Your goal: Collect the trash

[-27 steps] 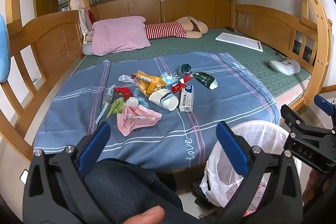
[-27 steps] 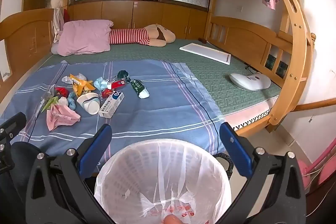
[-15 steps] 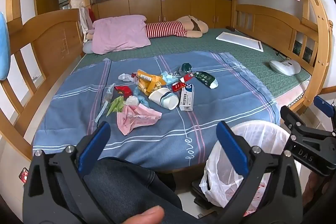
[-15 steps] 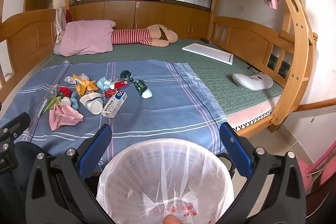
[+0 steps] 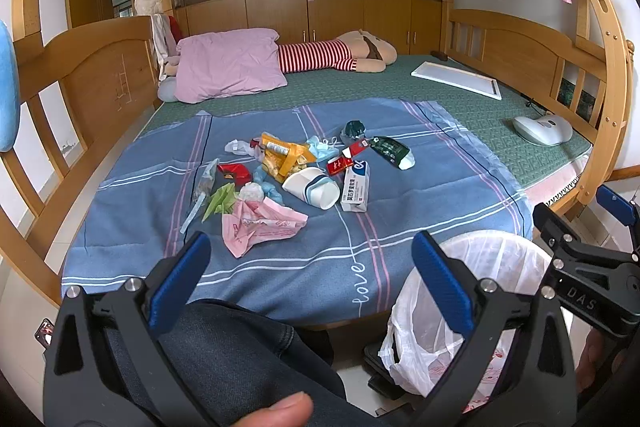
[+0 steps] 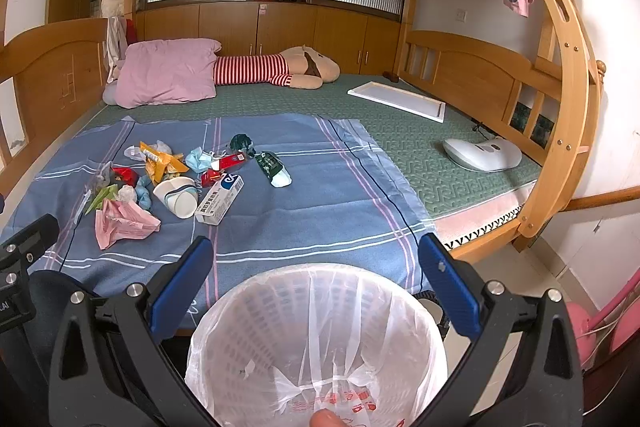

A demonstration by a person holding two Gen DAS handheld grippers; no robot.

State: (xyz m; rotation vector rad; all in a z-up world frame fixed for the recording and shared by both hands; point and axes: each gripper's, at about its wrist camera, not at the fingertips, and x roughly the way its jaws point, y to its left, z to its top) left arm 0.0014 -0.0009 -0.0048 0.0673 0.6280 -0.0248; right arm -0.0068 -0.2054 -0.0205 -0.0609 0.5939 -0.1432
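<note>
Currently the trash lies in a loose cluster on the blue sheet (image 5: 420, 163), left of its middle and well back from the near edge. The toothpaste box (image 5: 355, 187) lies flat with its long axis running from the near edge toward the far edge, just beside the tipped paper cup (image 5: 312, 187), whose mouth faces the near right corner. A crumpled pink bag (image 5: 256, 227) is the piece nearest the near edge, with a green paper scrap (image 5: 220, 201) touching it on the left. The dark green wrapper (image 5: 390, 151) sits apart on the right of the cluster, pointing diagonally toward the near right. A yellow snack bag (image 5: 282, 157) lies behind the cup. The left gripper (image 5: 310, 279) hangs over a denim-clad leg (image 5: 240, 347) short of the sheet's near edge, fingers spread wide and holding nothing. The right gripper (image 6: 316, 283) hovers over the lined waste bin (image 6: 316, 339) on the floor by the near edge, also spread and empty. A pink pillow (image 5: 230, 69) and striped plush toy (image 5: 332, 55) lie at the far end of the bed.
</note>
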